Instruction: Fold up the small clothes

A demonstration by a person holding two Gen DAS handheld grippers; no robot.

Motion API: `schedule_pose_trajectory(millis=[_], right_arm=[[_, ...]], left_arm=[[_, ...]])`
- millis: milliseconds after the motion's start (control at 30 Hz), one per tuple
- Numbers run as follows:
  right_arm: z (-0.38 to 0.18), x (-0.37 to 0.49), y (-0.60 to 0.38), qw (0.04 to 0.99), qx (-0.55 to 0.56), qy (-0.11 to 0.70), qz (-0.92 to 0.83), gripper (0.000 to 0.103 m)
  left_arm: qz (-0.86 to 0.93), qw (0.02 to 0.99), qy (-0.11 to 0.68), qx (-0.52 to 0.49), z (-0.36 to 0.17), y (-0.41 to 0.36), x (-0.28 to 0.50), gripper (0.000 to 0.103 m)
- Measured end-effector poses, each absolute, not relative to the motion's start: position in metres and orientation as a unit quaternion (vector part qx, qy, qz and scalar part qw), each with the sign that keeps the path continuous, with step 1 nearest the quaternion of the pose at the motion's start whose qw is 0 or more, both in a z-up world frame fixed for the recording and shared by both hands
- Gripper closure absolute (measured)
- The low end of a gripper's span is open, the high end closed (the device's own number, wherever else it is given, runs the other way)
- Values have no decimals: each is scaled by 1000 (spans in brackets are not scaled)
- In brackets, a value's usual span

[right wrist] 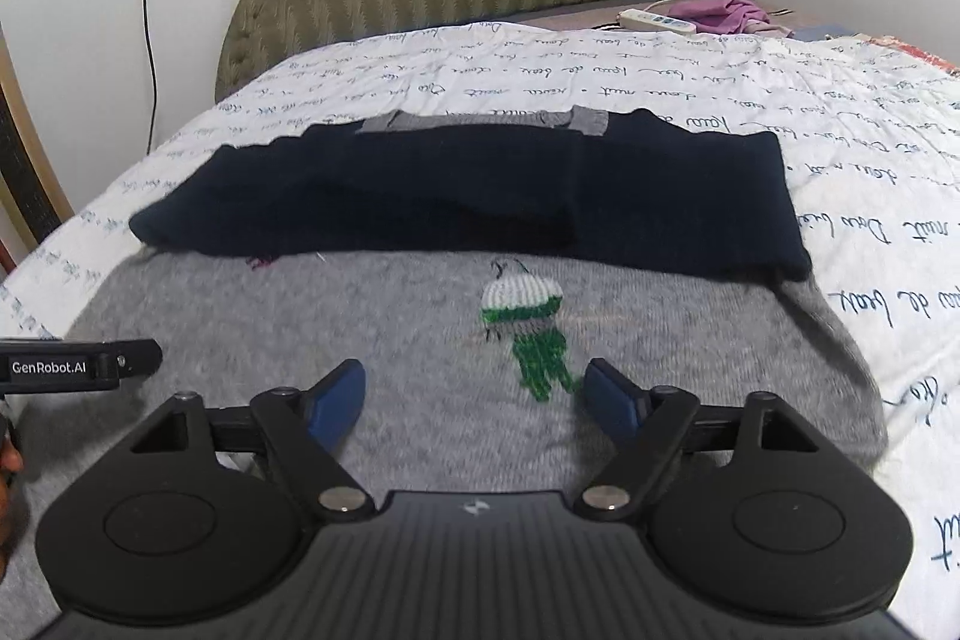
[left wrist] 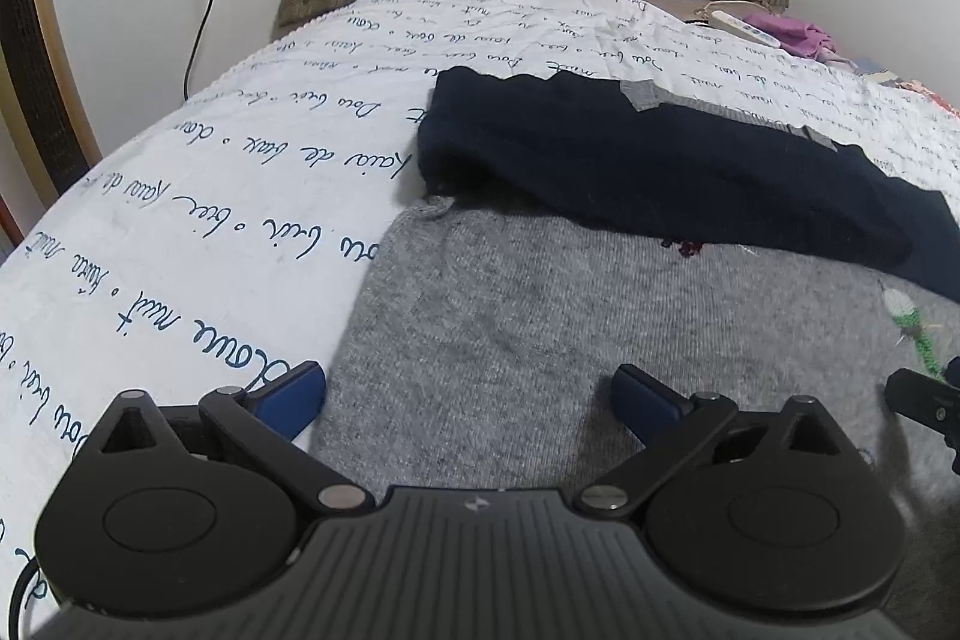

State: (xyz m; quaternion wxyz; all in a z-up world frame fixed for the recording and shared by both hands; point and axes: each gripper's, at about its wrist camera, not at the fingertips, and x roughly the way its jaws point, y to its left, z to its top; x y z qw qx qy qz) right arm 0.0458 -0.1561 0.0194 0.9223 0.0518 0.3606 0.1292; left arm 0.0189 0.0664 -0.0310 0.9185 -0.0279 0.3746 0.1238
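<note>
Currently both grippers hover over the grey sweater (right wrist: pixel 390 316) lying flat on the bed cover (right wrist: pixel 750 100), navy sleeves (right wrist: pixel 468 190) folded across its far part. Left gripper (left wrist: pixel 468 400) and right gripper (right wrist: pixel 474 394): jaws wide apart, holding nothing.

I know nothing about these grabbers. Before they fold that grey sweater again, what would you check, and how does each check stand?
1. Left gripper open, nothing held: ok.
2. Right gripper open, nothing held: ok.
3. Navy sleeves folded across the grey sweater: ok.
4. Sweater body lying flat: ok.
5. Bedspread bare beyond the sweater: ok.
6. Hem nearest the grippers lying straight: cannot tell, hidden.
</note>
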Motion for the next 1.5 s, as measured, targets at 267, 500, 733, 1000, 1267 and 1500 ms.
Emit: schedule_pose_trajectory(millis=[267, 500, 733, 1000, 1267, 1500], right_arm=[[11, 40, -148, 927, 24, 356, 117, 11], [6, 36, -148, 930, 26, 348, 112, 3], [4, 34, -147, 933, 25, 344, 106, 1], [5, 31, -145, 934, 18, 342, 97, 0], [9, 14, -143, 934, 13, 349, 78, 0], [17, -11, -146, 930, 8, 357, 89, 0]], left_arm=[[130, 927, 350, -17, -40, 61, 13, 0], [131, 931, 341, -15, -42, 60, 10, 0], [129, 933, 334, -20, -43, 61, 8, 0], [137, 934, 329, -8, -43, 57, 5, 0], [128, 932, 338, -24, -39, 60, -1, 0], [96, 927, 361, -25, -29, 51, -34, 0]])
